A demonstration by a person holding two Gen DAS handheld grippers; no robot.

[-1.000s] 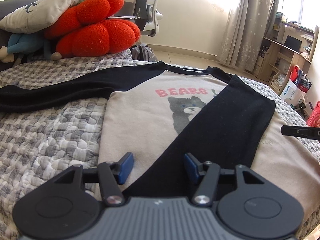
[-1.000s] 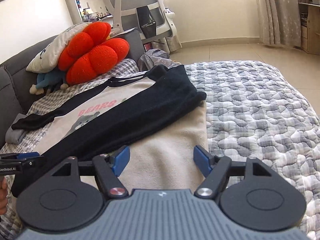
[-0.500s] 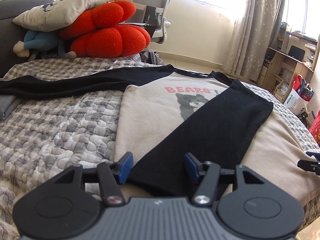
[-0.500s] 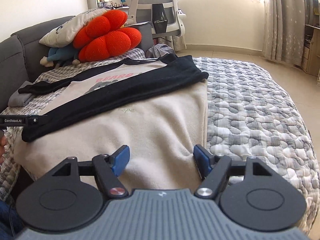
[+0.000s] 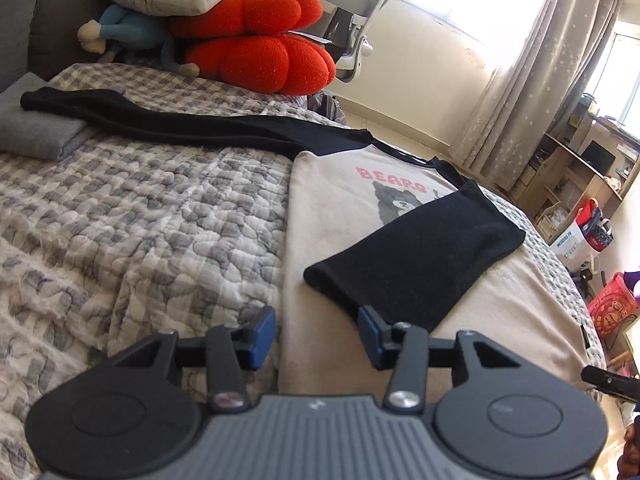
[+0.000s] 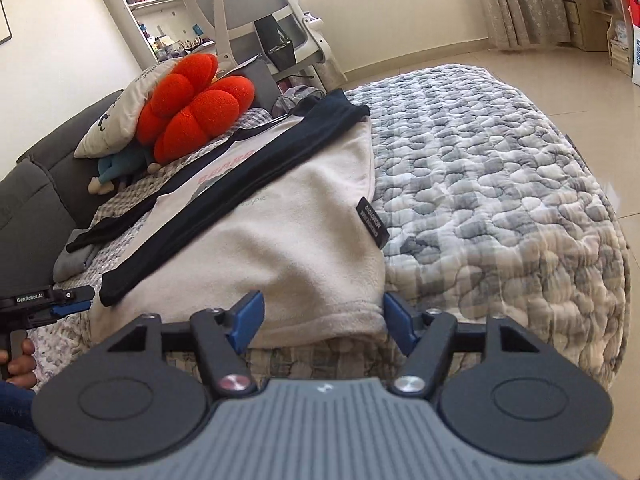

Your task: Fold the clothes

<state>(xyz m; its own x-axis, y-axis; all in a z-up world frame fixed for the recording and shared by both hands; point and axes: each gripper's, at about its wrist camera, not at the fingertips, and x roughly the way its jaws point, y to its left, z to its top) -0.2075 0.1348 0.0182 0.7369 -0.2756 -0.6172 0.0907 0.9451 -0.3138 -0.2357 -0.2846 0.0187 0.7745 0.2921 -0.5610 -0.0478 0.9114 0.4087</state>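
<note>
Left wrist view: sweatshirt (image 5: 332, 216) flat on bed (image 5: 140, 216), one sleeve folded across chest. Left gripper (image 5: 316, 334) and right gripper (image 6: 324, 320) at hem, jaws closing, nothing gripped, apparently approaching for bottom fold.

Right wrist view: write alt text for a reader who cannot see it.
A cream sweatshirt, one black sleeve folded across its front, lies flat on a grey quilted bed. The right hand-held gripper is closing its blue pads at the hem's near corner, not yet gripping. Red cushion behind.
</note>
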